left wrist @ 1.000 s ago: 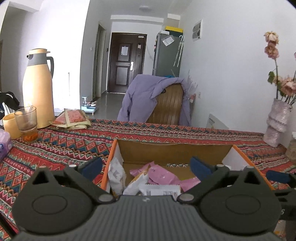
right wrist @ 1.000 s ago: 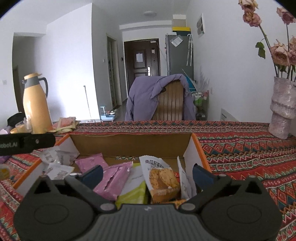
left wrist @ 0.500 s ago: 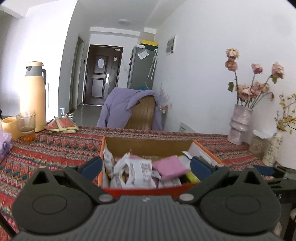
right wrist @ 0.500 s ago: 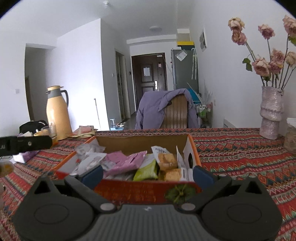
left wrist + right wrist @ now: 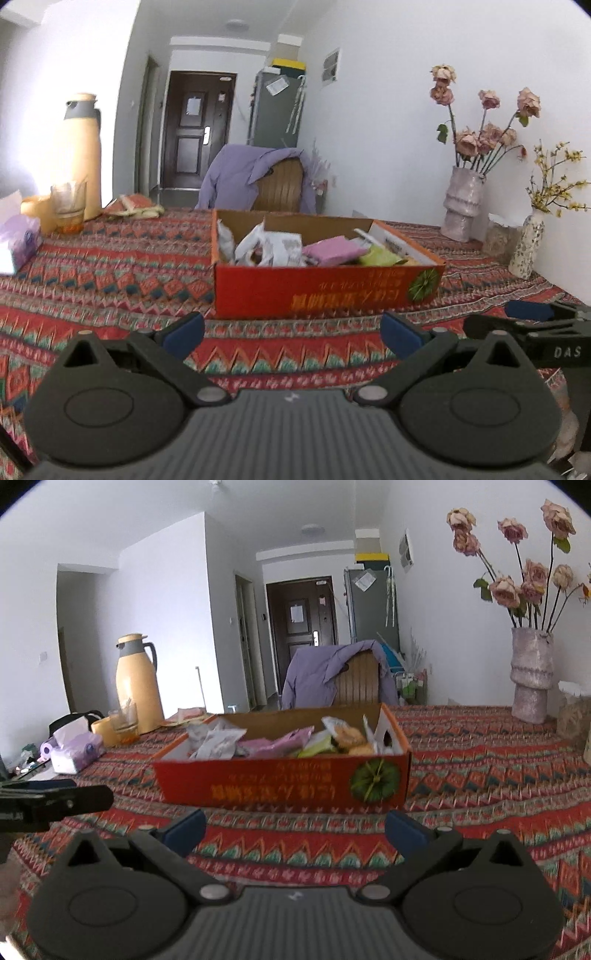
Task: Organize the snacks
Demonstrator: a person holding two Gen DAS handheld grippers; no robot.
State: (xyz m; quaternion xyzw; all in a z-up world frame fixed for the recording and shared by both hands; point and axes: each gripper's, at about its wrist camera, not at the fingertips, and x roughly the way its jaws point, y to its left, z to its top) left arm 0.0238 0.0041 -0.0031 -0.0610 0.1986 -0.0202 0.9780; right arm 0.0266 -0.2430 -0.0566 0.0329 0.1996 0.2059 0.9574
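Observation:
A red cardboard box [image 5: 325,288] [image 5: 284,786] sits on the patterned tablecloth, holding several snack packets: white ones [image 5: 273,247], pink ones [image 5: 277,742], a green one [image 5: 380,256] and a biscuit pack [image 5: 347,734]. My left gripper [image 5: 291,332] is open and empty, in front of the box and apart from it. My right gripper [image 5: 295,829] is open and empty, also in front of the box. The right gripper shows at the right edge of the left wrist view [image 5: 532,321].
A yellow thermos [image 5: 136,679], a glass [image 5: 123,720] and a tissue box [image 5: 77,749] stand at the left. A vase of dried roses [image 5: 530,679] and a smaller vase [image 5: 526,243] stand at the right by the wall. A chair with a purple jacket [image 5: 258,177] is behind the table.
Both grippers have pulled back from over the box toward the near side of the table. The box, seen from above its contents before, now stands well ahead of the fingers.

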